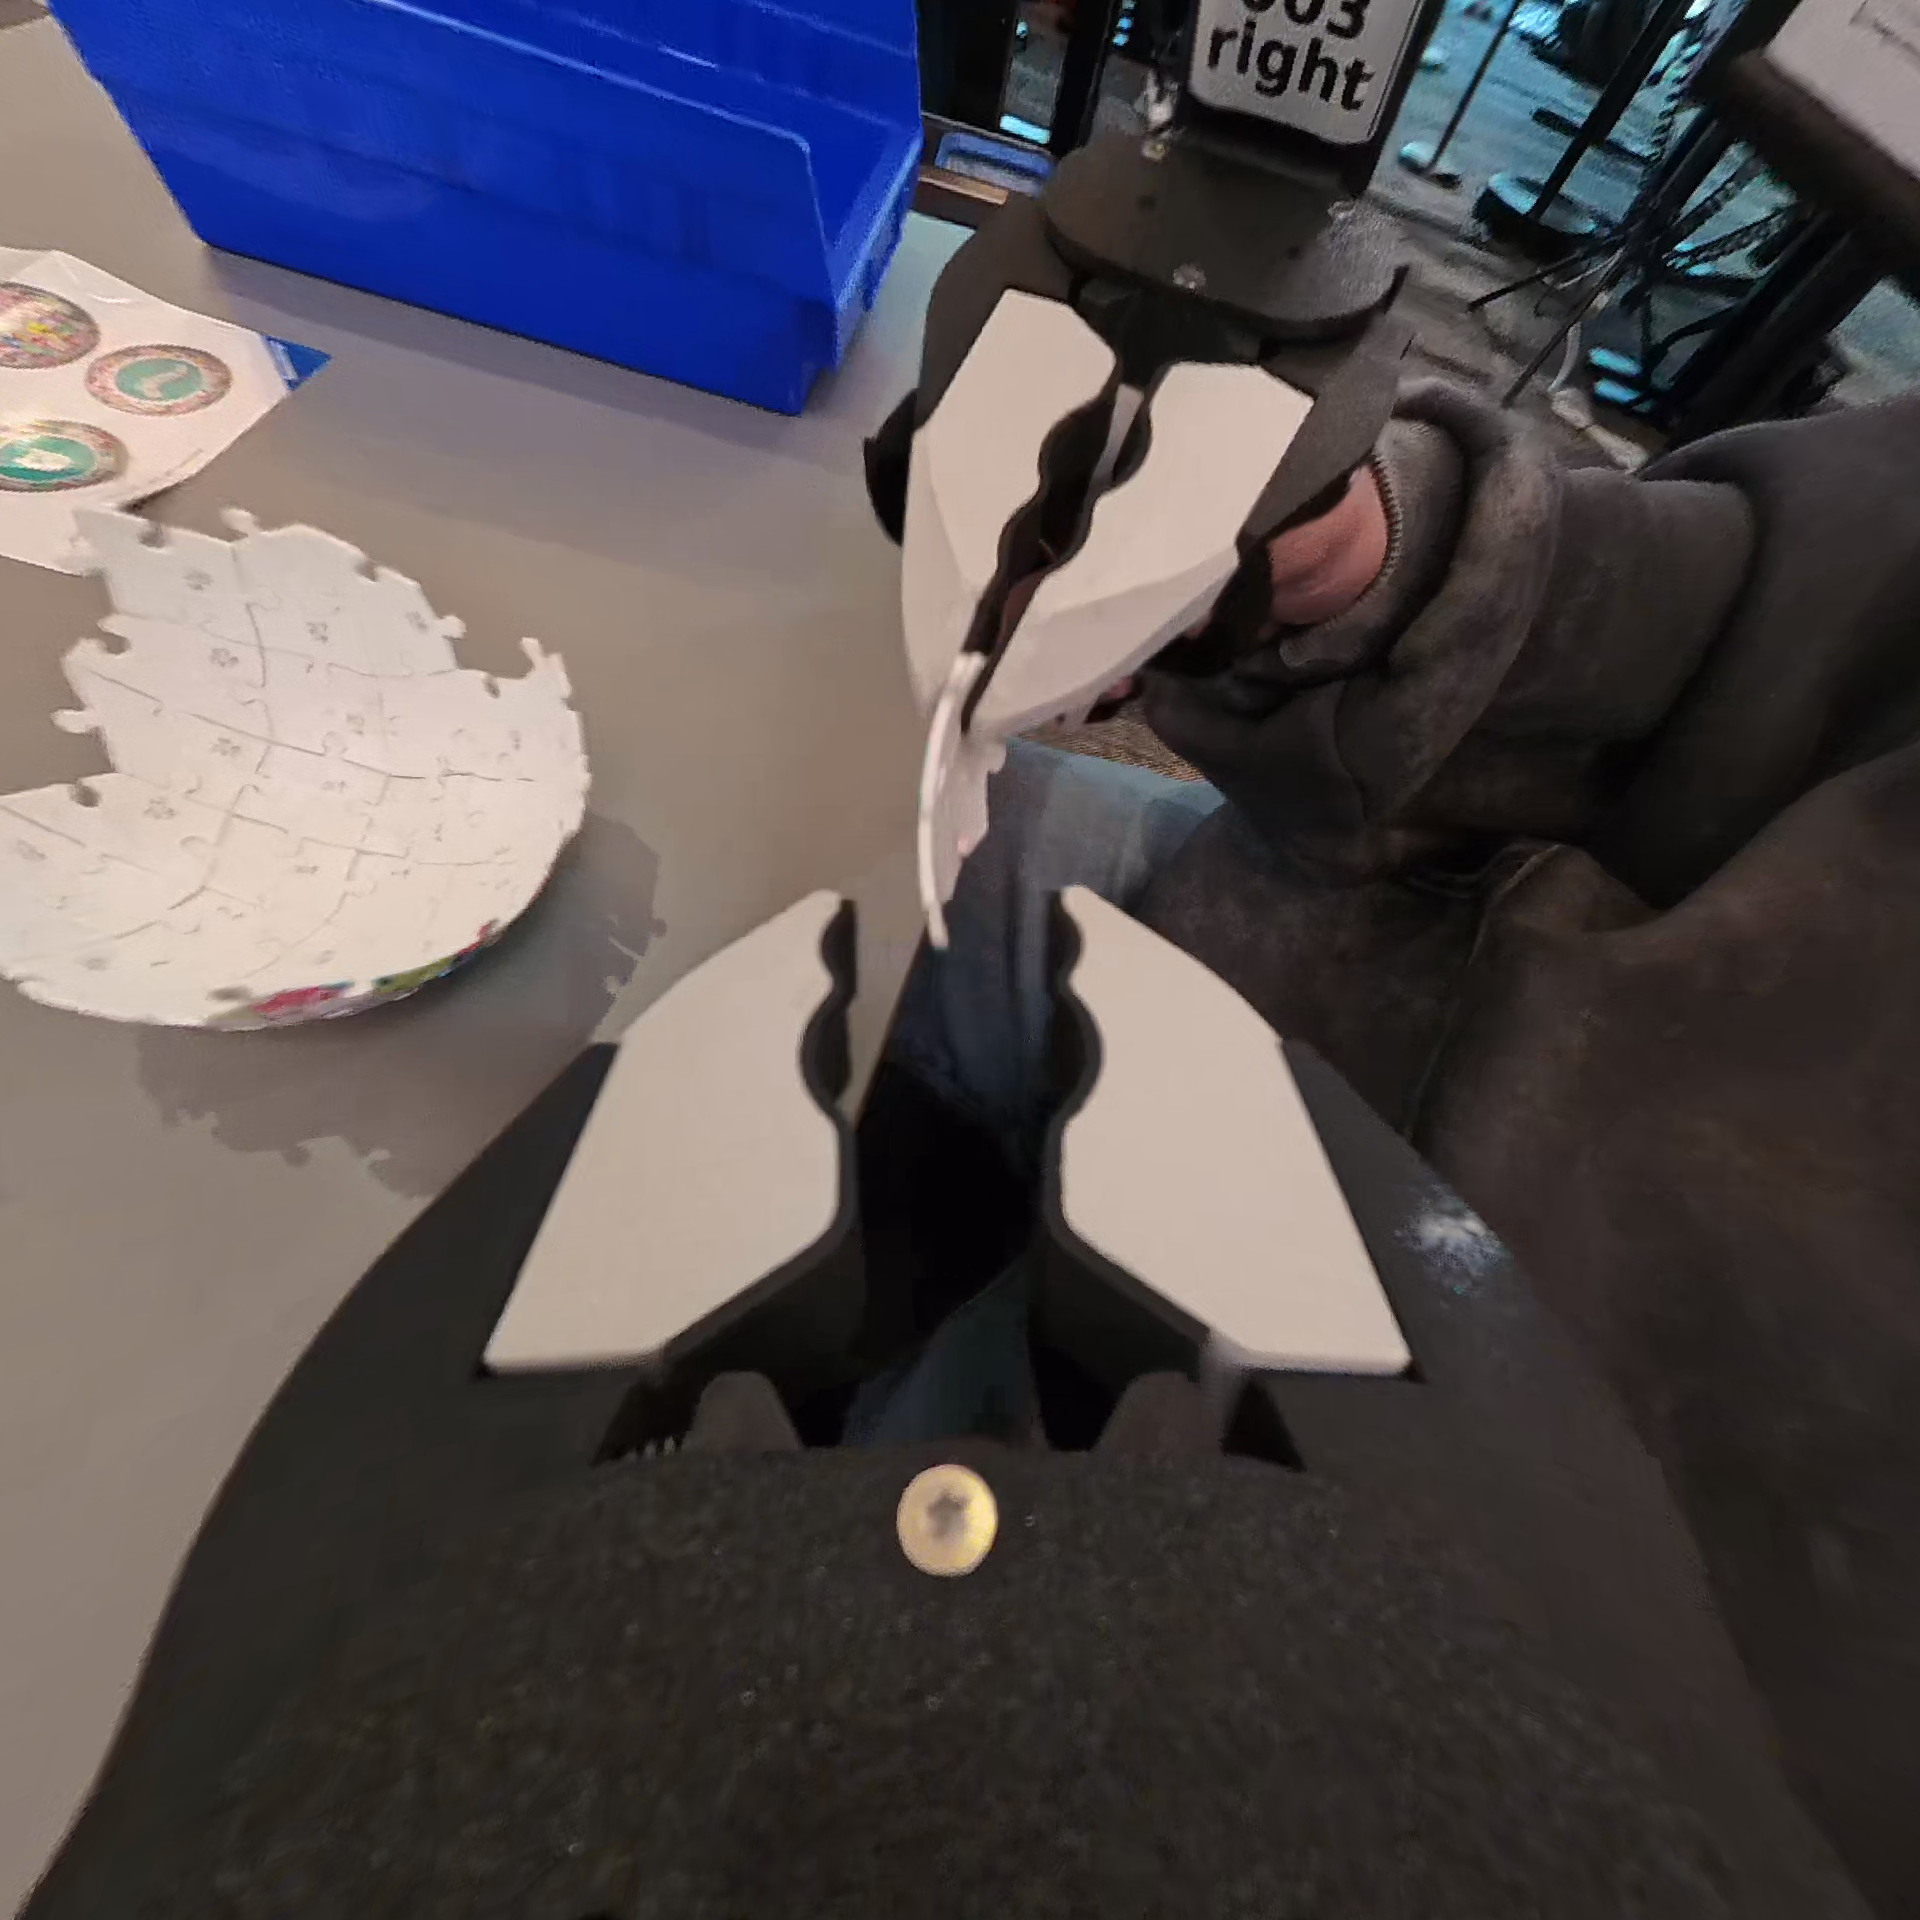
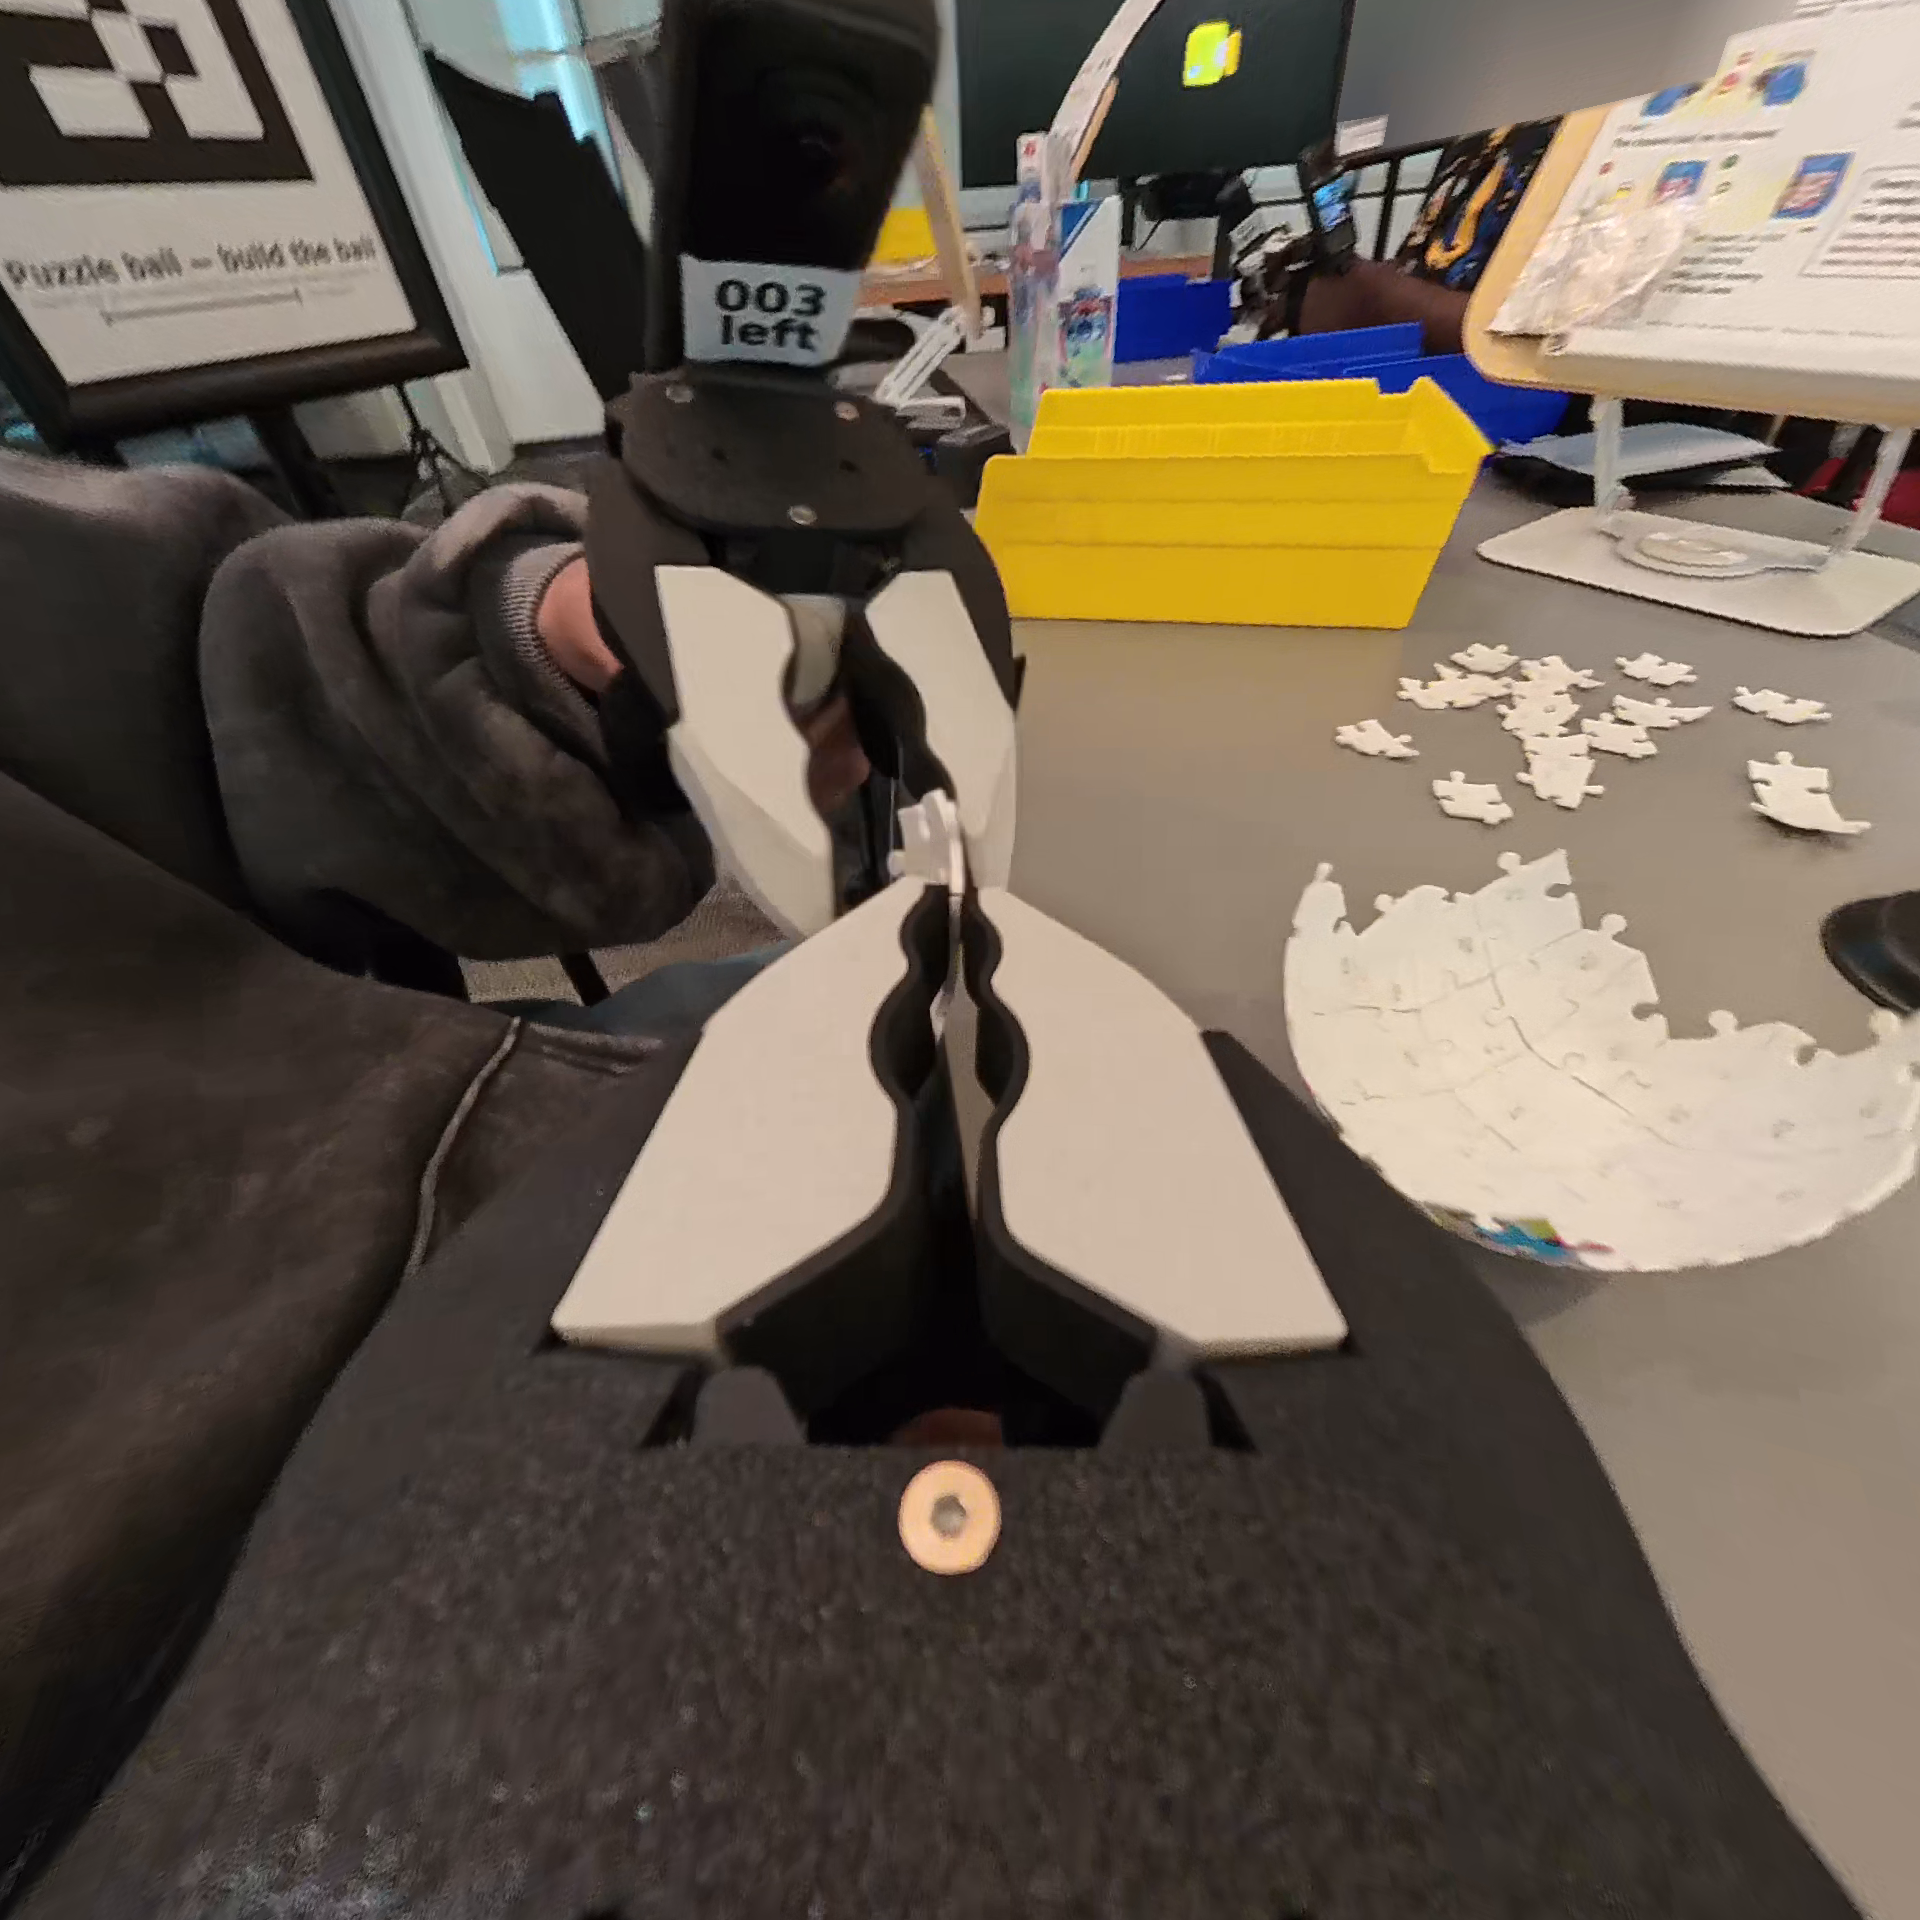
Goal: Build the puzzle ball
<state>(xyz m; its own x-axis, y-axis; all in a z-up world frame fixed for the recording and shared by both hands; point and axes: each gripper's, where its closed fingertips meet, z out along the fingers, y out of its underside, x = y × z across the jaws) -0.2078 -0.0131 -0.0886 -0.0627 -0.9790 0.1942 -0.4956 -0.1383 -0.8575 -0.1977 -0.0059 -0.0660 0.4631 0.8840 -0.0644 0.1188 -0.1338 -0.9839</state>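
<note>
My right gripper (image 2: 951, 899) is shut on a white puzzle piece (image 2: 935, 831) and holds it on edge in the air; it also shows in the left wrist view (image 1: 971, 675) with the piece (image 1: 951, 800) hanging from its tips. My left gripper (image 1: 956, 914) is open, and the piece's lower end sits between its fingertips without a grip; it faces me in the right wrist view (image 2: 904, 878). The half-built white puzzle ball shell (image 1: 291, 769) lies like a bowl on the grey table (image 1: 644, 582), also in the right wrist view (image 2: 1558, 1060).
Several loose white pieces (image 2: 1558, 727) lie behind the shell. A yellow bin (image 2: 1226, 520) stands at the back, a blue bin (image 1: 520, 156) beside a sheet with round pictures (image 1: 104, 384). A stand with an instruction sheet (image 2: 1714, 208) is at far right. Both grippers hover off the table's edge over a person's lap. The tips of both grippers are at nearly the same place. About 15 centimetres separates my left fingertips from the half-built white puzzle ball shell (image 1: 291, 769). It turns up in the right wrist view (image 2: 1590, 1084) as well.
</note>
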